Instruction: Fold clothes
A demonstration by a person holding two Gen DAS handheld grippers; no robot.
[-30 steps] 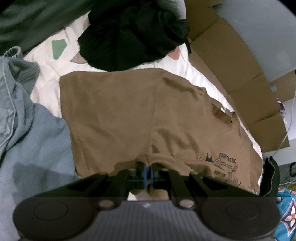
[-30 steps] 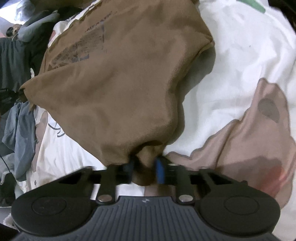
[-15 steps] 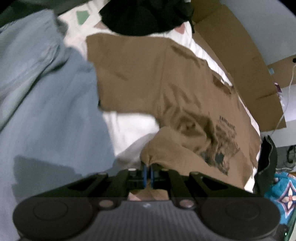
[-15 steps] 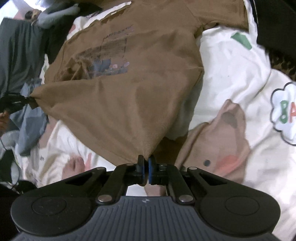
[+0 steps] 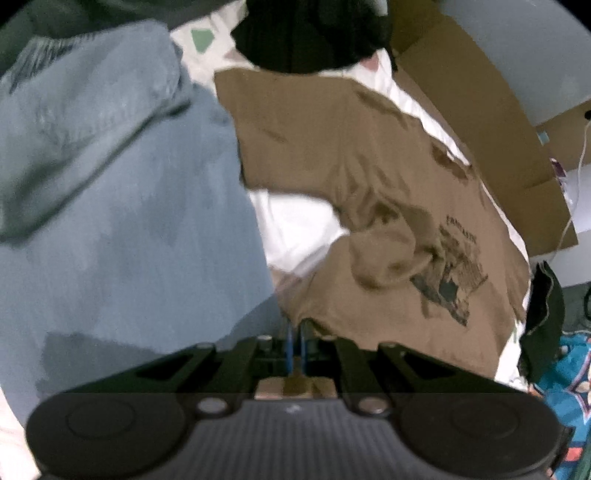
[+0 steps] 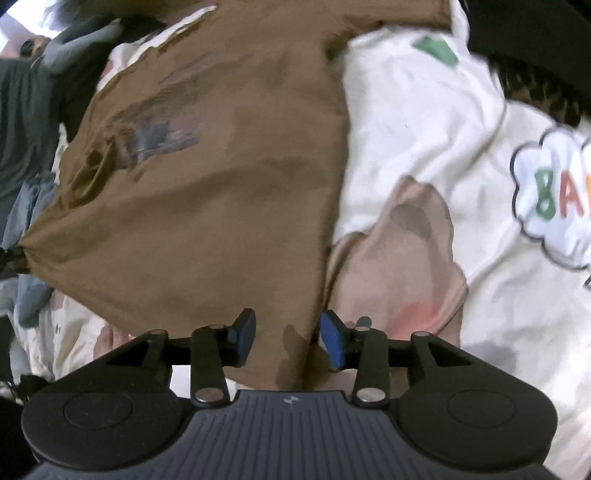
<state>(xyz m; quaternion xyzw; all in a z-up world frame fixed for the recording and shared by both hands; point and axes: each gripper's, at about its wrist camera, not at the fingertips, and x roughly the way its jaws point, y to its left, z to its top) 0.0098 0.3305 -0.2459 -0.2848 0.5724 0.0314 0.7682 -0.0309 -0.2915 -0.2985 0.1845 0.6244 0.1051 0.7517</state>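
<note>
The brown T-shirt (image 5: 369,177) lies on the white printed bedsheet (image 5: 295,225), wrinkled, with a dark graphic print (image 5: 454,273) at 3 o'clock of the left view. One edge is bunched into a roll near the middle. A blue denim garment (image 5: 122,192) fills the 9 o'clock side, a black garment (image 5: 310,33) sits at 12 o'clock. My left gripper (image 5: 295,341) has its jaws pressed together on the shirt's edge at 6 o'clock. My right gripper (image 6: 288,338) has its jaws spread wide, and the shirt's fabric (image 6: 221,206) lies loose between the blue pads (image 6: 332,341).
</note>
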